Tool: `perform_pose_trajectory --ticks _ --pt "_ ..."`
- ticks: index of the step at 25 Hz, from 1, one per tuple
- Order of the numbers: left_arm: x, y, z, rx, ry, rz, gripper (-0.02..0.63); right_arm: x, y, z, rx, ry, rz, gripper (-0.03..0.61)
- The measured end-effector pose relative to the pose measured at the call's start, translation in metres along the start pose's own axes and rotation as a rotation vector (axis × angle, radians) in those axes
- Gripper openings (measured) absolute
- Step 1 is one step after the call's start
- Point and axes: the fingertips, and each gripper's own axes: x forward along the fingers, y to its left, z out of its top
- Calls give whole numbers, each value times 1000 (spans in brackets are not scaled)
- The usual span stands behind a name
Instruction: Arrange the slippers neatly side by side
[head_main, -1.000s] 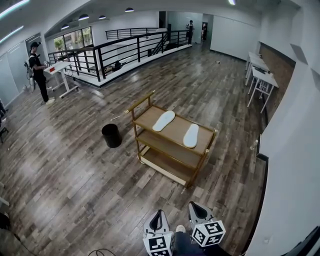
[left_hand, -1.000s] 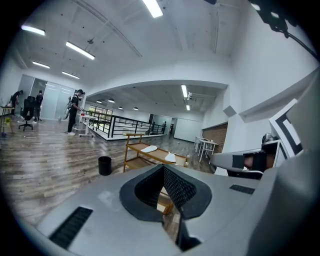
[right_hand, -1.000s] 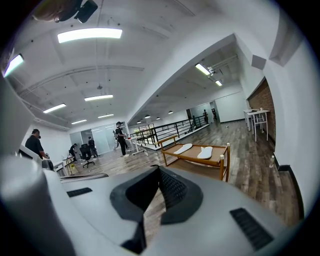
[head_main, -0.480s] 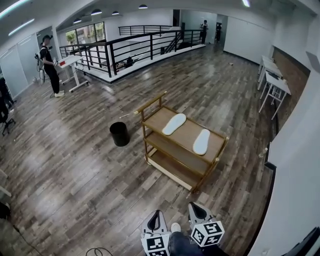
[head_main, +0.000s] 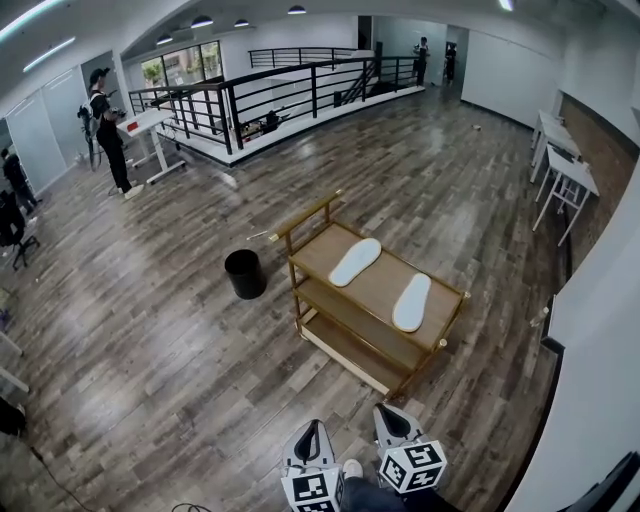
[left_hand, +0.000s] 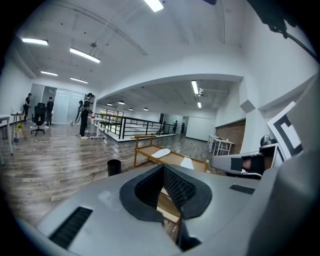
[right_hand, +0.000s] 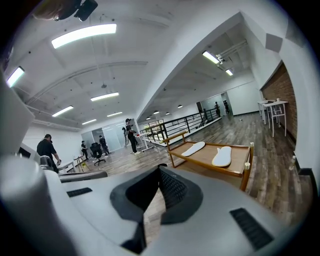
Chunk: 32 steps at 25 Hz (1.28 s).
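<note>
Plainly, nothing of the arranging has begun. The two white slippers lie on the top shelf of the wooden cart (head_main: 385, 281), the far slipper (head_main: 356, 262) and the near slipper (head_main: 412, 302) well apart and angled differently, not side by side. The left tongs (head_main: 310, 441) and right tongs (head_main: 392, 424) hang low by the person, well short of the cart, each with its jaws drawn together on nothing. Approach, pickup and pairing all appear to remain.
</note>
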Motion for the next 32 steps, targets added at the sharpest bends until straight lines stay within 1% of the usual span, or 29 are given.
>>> perform_pose_trajectory --ticks 5,8,13,18,23,28,32 --pt "27 0 12 10 -4 42 0 26 -16 16 -10 1 42 -2" --pt "38 -2 10 0 -6 57 0 34 -24 20 -9 0 53 -2" --pt "52 -13 17 -6 -9 52 0 43 -37 30 -3 -3 56 -2" --pt "62 -15 22 13 -3 52 0 50 -45 36 4 -14 57 -2" --pt "70 -8 27 20 1 56 0 61 -45 40 12 -16 56 -2" --pt "89 1 36 33 -10 31 0 80 -47 48 19 -31 34 -2" --pt "104 21 43 34 -10 15 0 102 -41 50 21 -26 17 -2"
